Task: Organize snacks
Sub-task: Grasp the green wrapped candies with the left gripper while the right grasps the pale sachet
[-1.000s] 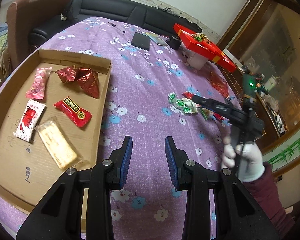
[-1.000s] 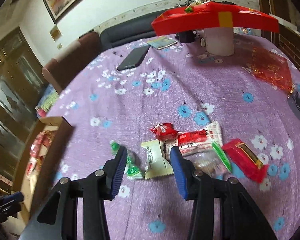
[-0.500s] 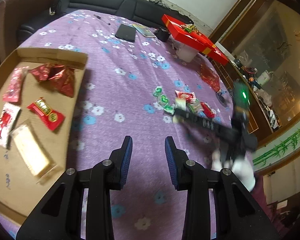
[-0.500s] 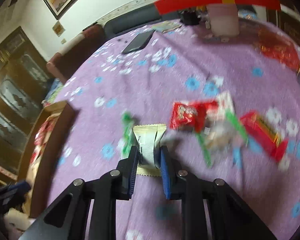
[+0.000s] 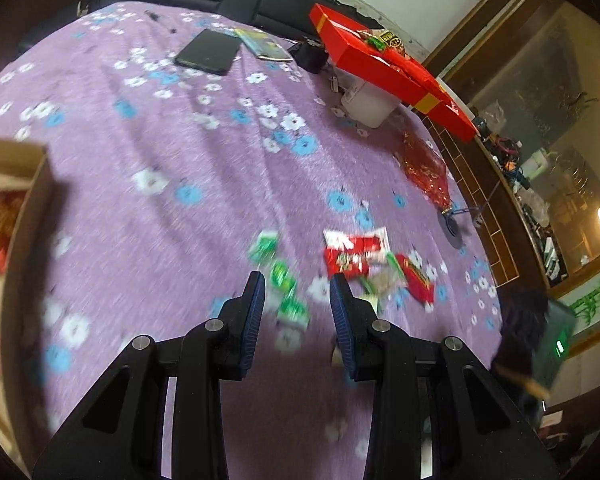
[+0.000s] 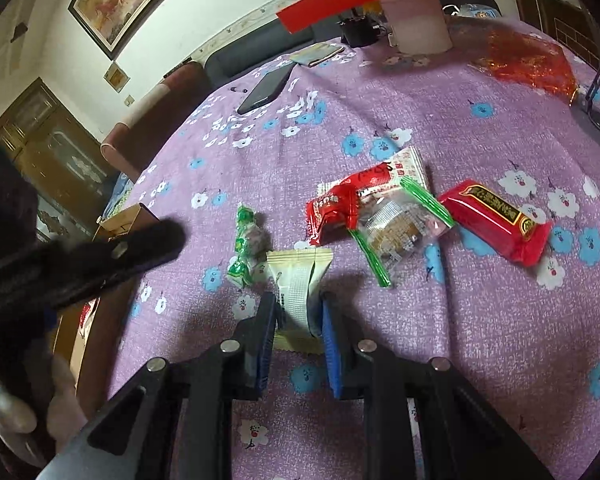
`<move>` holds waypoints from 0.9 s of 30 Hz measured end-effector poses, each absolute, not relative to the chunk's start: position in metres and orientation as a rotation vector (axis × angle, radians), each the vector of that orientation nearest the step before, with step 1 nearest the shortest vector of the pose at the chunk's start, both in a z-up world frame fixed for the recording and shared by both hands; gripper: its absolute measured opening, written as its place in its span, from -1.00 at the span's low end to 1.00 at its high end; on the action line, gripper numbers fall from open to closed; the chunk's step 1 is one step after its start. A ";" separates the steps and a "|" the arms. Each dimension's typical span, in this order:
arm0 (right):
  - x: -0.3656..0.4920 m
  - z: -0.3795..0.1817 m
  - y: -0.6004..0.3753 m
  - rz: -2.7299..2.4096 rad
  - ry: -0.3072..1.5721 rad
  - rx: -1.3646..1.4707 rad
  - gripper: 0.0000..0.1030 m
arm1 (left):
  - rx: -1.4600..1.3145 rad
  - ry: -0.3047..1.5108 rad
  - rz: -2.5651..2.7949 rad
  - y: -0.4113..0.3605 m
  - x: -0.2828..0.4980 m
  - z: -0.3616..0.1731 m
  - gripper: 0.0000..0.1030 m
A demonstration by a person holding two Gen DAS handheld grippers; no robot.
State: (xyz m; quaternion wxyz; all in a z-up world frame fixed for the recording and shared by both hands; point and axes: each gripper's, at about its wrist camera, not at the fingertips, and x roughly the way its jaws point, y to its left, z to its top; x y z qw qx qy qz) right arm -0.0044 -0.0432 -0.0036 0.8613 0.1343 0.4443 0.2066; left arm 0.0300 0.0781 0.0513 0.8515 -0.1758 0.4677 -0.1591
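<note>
A: Pinching the cream packet (image 6: 300,292) between its two blue pads, the right gripper (image 6: 299,314) had the wrapper squeezed narrow across the middle. A second before, those jaws stood wide with the same packet lying loose on the purple cloth (image 6: 480,320) just ahead of them; half a second before, they had already closed on it.

B: So the grasp was made. Was the packet off the cloth?

A: That could not be told. Its near edge showed below the pads and its far end fanned out ahead of them, but whether it had lifted was not clear.

B: And what lay around it?

A: Just ahead and to the left of the jaws sat the green candies (image 6: 246,248). Ahead and to the right were the red-and-white packets (image 6: 364,196), a clear cookie packet (image 6: 396,228) touching them, and further right the red bar (image 6: 496,220).

B: What of the other tool?

A: The left gripper (image 5: 297,300) was wide open and held nothing. A second earlier it had looked over the cardboard tray (image 5: 28,184); now the tray had slid to its far left edge and the candies lay just past its fingertips, much blurred.

B: Meaning?

A: Likely one snack was secured for the tray, which sat well to the right gripper's left, while the left came in for the next.
</note>
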 end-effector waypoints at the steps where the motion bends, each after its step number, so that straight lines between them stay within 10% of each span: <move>1: -0.005 -0.003 -0.042 0.431 0.931 0.276 -0.49 | -0.354 0.981 -0.329 0.075 0.035 0.050 -0.39; 27: -0.009 0.000 -0.038 0.449 0.888 0.261 -0.51 | -0.160 1.004 -0.296 0.059 0.032 0.026 -0.63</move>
